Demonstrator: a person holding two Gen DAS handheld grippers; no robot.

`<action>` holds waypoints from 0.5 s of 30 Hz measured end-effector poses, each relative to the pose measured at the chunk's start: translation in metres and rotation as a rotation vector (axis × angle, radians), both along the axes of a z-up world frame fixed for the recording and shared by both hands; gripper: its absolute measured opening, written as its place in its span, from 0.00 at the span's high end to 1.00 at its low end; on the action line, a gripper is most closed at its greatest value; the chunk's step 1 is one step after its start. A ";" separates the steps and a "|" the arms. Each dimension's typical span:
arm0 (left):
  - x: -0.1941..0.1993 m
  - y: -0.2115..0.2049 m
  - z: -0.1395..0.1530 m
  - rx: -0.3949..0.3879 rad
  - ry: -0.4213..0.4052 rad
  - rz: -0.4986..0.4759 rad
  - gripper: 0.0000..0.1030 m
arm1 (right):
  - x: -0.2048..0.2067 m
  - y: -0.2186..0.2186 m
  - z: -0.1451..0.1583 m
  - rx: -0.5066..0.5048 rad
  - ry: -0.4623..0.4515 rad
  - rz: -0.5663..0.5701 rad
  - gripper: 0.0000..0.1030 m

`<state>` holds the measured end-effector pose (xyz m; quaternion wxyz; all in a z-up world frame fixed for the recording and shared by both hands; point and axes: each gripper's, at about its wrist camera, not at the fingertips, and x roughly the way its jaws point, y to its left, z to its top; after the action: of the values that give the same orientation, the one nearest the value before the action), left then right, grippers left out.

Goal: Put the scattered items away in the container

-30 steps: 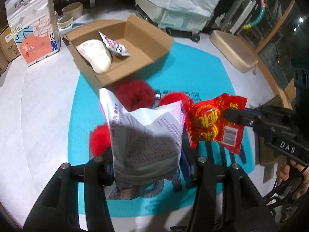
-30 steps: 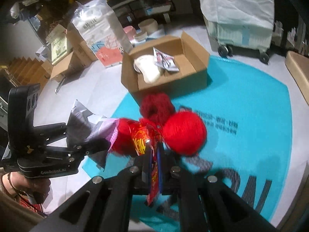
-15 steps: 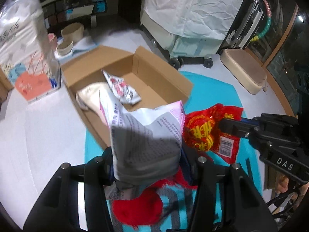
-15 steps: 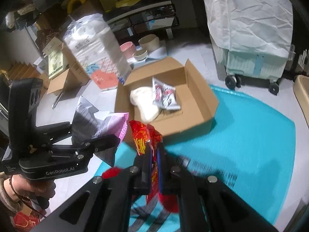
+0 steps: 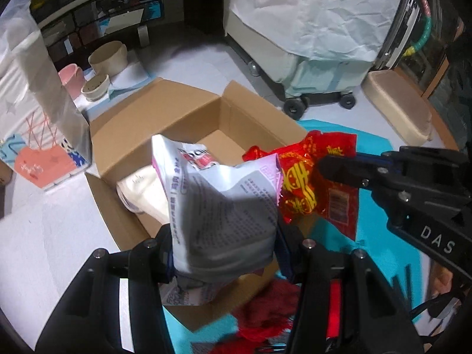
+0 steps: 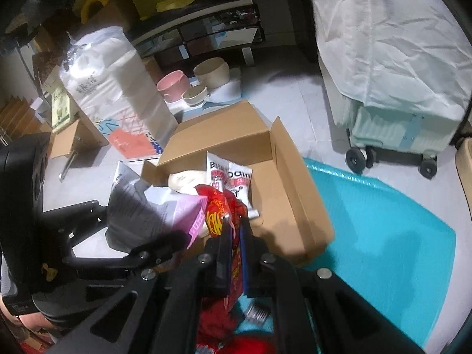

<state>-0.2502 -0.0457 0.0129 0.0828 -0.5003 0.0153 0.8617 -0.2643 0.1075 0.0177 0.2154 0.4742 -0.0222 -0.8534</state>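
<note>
Between L gripper (image 5: 224,253) fingers: white printed pouch (image 5: 224,206), clamped, held up over near edge of open cardboard box (image 5: 236,112). R gripper (image 6: 234,236) just to its right, pinched tight on red-and-yellow snack packet (image 5: 309,183), also above box's near side. Inside box, ahead of both: cream pad (image 6: 183,180) w/ white-and-red sachet (image 6: 233,183) beside it. Red fluffy items (image 5: 265,309) on teal mat (image 6: 383,221) below grippers.
</note>
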 end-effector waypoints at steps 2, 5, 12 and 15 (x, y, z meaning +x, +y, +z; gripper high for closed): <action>-0.008 -0.003 -0.004 -0.020 0.002 -0.001 0.52 | -0.012 -0.006 -0.007 0.021 -0.007 0.012 0.96; -0.022 -0.008 -0.013 -0.046 -0.007 0.012 0.52 | -0.025 -0.014 -0.016 0.052 -0.013 0.026 0.96; -0.056 -0.025 -0.042 -0.042 -0.076 0.091 0.52 | -0.058 -0.028 -0.043 0.087 -0.057 0.050 0.96; -0.065 -0.019 -0.049 -0.123 -0.068 0.079 0.52 | -0.069 -0.034 -0.054 0.121 -0.070 0.059 0.96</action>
<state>-0.3156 -0.0648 -0.0363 0.0184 -0.5335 0.0456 0.8443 -0.3338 0.0738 -0.0367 0.2107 0.5165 0.0359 -0.8292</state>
